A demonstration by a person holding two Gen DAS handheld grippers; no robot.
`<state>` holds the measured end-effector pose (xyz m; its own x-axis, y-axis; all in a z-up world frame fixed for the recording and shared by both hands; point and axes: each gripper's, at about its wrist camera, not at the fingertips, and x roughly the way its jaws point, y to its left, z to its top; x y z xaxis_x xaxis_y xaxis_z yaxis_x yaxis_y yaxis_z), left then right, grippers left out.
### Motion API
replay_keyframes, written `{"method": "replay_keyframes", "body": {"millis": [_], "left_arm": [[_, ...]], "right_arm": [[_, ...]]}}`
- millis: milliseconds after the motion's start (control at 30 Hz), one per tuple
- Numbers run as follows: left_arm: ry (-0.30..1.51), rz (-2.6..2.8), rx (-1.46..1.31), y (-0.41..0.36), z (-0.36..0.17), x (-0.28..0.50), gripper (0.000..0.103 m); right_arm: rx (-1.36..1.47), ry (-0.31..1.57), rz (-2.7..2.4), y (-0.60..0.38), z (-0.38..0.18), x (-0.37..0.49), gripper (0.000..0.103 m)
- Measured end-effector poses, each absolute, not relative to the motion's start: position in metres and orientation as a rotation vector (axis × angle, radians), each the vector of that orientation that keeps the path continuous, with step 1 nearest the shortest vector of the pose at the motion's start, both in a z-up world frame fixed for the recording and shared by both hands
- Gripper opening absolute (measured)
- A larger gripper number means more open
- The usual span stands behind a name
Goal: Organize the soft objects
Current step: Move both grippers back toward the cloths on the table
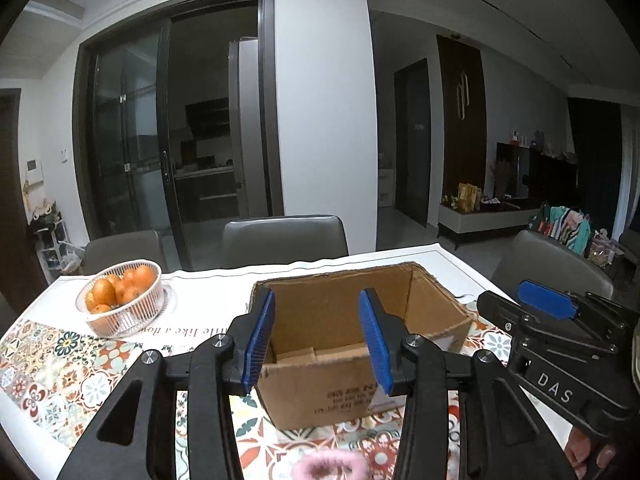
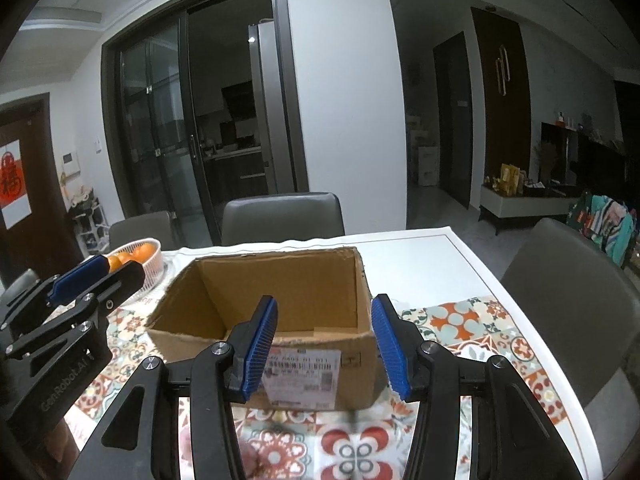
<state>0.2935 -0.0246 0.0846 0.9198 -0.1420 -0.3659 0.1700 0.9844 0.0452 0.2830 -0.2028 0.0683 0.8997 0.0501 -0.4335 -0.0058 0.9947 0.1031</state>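
An open brown cardboard box (image 1: pixel 320 404) (image 2: pixel 356 364) stands on the patterned tablecloth straight ahead of both grippers. Only its cardboard bottom flaps show inside. My left gripper (image 1: pixel 317 300) hovers just in front of the box, open, with nothing between its blue pads. My right gripper (image 2: pixel 325 304) is likewise open and empty, close to the box's labelled near wall. A pink fluffy soft thing (image 1: pixel 332 466) lies on the cloth at the bottom edge, below the left gripper and partly cut off. The two grippers are side by side: the right gripper (image 1: pixel 548 304) and the left gripper (image 2: pixel 84 280) show in each other's views.
A clear ribbed basket of oranges (image 1: pixel 120 300) (image 2: pixel 138 258) sits at the back left of the table. Grey chairs (image 1: pixel 284 240) (image 2: pixel 568 280) stand behind and to the right. The white table edge (image 2: pixel 500 280) runs along the right.
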Motion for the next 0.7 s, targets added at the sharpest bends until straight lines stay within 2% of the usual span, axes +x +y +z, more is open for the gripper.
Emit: {"method": "replay_keyframes", "body": {"millis": [200,300,700], "left_arm": [[0.354,-0.134,0.089,-0.019,0.088,0.264,0.045],[0.347,-0.121,0.093,-0.016,0.088,0.250,0.045],[0.359,-0.080,0.113,0.004,0.072,0.202,0.045]], "right_arm": [[0.102,0.438,0.040,-0.199,0.076,0.256,0.051],[0.115,0.437,0.049,-0.198,0.076,0.244,0.056],[0.110,0.436,0.065,-0.179,0.060,0.201,0.056]]}}
